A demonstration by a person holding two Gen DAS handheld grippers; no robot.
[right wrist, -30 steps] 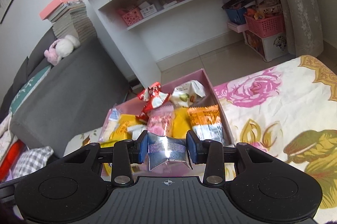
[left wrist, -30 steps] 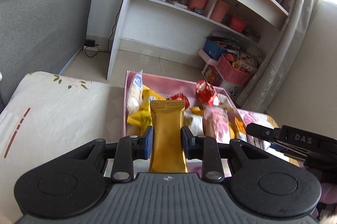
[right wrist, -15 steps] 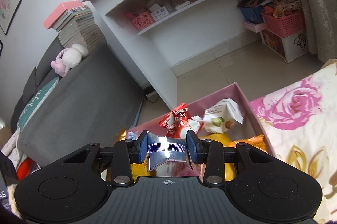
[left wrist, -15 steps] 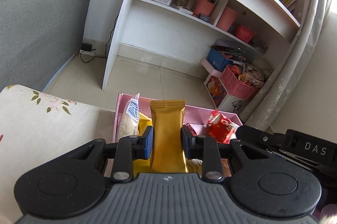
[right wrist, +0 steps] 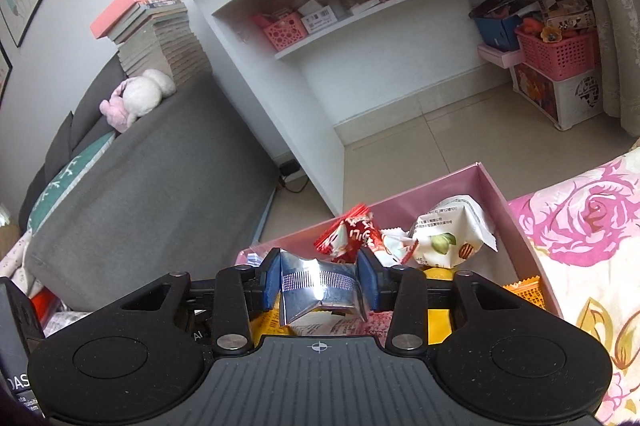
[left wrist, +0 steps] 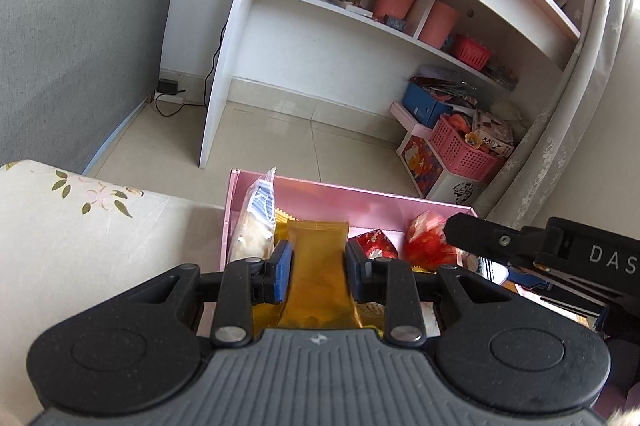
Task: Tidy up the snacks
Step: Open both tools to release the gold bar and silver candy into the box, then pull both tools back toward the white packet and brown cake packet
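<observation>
My left gripper (left wrist: 318,258) hangs over the pink box (left wrist: 360,198) with a gold snack packet (left wrist: 318,282) upright between its blue pads. Its jaws are opening, but the pads still touch both sides of the packet. In the box lie a white packet (left wrist: 256,226) at the left wall and red packets (left wrist: 424,242). The right gripper (left wrist: 520,246) shows as a black bar at the right. In the right wrist view, my right gripper (right wrist: 319,280) holds a crumpled silver packet (right wrist: 316,290) over the pink box (right wrist: 492,194). Its jaws are opening too, pads still on the foil. A red packet (right wrist: 348,234) and a white nut packet (right wrist: 448,234) lie beyond.
The box rests on a floral cloth (left wrist: 80,226) with a rose pattern at the right (right wrist: 592,226). Beyond the box's far wall the surface drops to a tiled floor (left wrist: 280,130). A white shelf unit (left wrist: 320,26), a grey sofa (left wrist: 60,46) and pink baskets (left wrist: 460,154) stand behind.
Both grippers moved forward over the box, toward its far wall. The gold packet now sits lower between the left pads. The right pads stand slightly wider and the silver foil has spread with them.
</observation>
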